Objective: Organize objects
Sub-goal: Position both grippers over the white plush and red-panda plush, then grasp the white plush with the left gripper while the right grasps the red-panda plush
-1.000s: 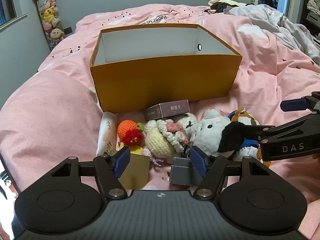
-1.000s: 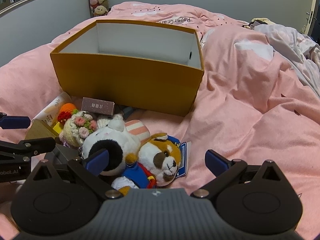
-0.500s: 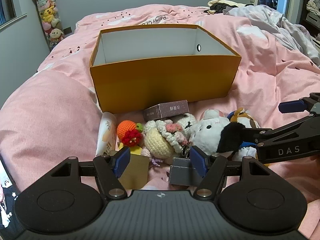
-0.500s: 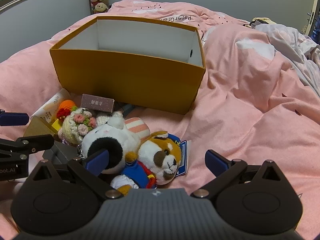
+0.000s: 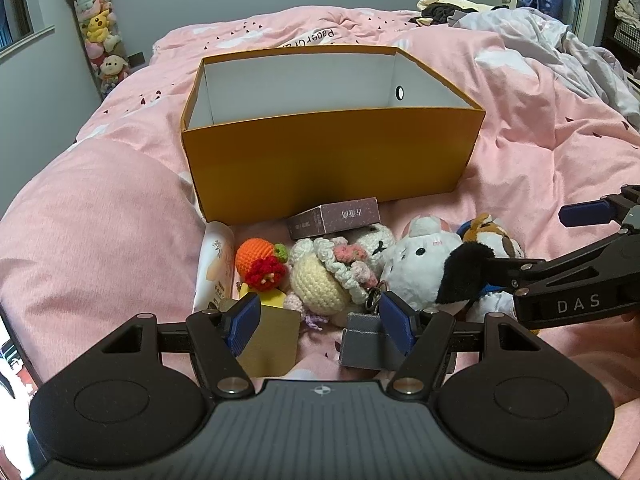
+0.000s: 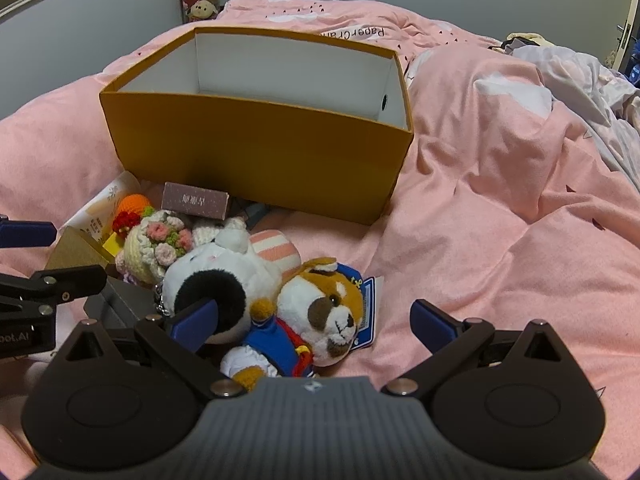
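Nothing has shifted since a second ago — both grippers hang still. The left gripper (image 5: 320,316) gapes wide and empty above a crocheted doll (image 5: 320,276). The right gripper (image 6: 316,320) is wide too, holding nothing, a fuzzy dog plush (image 6: 324,312) lying between its fingers. The orange cardboard box (image 5: 328,160) sits beyond on the pink quilt (image 5: 100,240).

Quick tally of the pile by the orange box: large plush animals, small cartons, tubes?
Large plush animals: 2, white one, dog
Small cartons: 3, mauve, gold, grey
Tubes: 1
Total: 6, crochet pieces aside
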Tool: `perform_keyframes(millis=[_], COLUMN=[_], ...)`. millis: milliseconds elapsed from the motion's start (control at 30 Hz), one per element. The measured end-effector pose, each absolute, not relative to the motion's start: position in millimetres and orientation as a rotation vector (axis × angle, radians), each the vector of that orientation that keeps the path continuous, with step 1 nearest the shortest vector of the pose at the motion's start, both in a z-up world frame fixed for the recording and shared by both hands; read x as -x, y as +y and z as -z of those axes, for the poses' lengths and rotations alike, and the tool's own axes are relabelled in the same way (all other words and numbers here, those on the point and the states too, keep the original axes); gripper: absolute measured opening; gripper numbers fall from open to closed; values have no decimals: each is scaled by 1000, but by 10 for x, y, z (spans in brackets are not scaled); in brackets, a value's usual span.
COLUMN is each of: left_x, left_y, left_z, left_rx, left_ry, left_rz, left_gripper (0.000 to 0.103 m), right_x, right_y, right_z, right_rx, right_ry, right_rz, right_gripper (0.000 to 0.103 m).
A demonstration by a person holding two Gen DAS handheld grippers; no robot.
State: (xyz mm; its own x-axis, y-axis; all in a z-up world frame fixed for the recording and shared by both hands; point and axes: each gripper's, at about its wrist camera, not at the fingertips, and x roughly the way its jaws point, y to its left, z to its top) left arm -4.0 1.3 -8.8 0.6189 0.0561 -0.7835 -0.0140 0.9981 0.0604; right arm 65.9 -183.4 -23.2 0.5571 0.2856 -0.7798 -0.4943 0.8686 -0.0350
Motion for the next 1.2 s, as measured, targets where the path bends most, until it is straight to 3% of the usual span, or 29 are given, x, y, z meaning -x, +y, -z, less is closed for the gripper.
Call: perform_keyframes(millis=[200, 433, 533, 833, 933, 1200], left_x=[33, -87, -168, -342, -391, -528], left_y=[26, -74, -202, -542, -637, -764], left_z=[81, 54, 76, 203, 257, 462], left_rx=[-33, -40, -91, -244, -313, -399], left_ry=[897, 889, 898, 921, 923, 992], left_rz=[1, 114, 181, 313, 337, 370], left_gripper=[76, 60, 60, 65, 70, 71], right_x=[-663, -765, -823, -1029, -1109, -1285], right_y=[-1824, -1870, -1917, -2137, -2194, -2193], right_z=[236, 271, 288, 408, 506, 634], right_rx=[253, 189, 131, -50, -153, -237], right_ry=[875, 947, 994, 1151, 1224, 1305], right_rz=[-498, -529, -539, -456, -464, -476], right_gripper=[99, 68, 60, 55, 55, 59])
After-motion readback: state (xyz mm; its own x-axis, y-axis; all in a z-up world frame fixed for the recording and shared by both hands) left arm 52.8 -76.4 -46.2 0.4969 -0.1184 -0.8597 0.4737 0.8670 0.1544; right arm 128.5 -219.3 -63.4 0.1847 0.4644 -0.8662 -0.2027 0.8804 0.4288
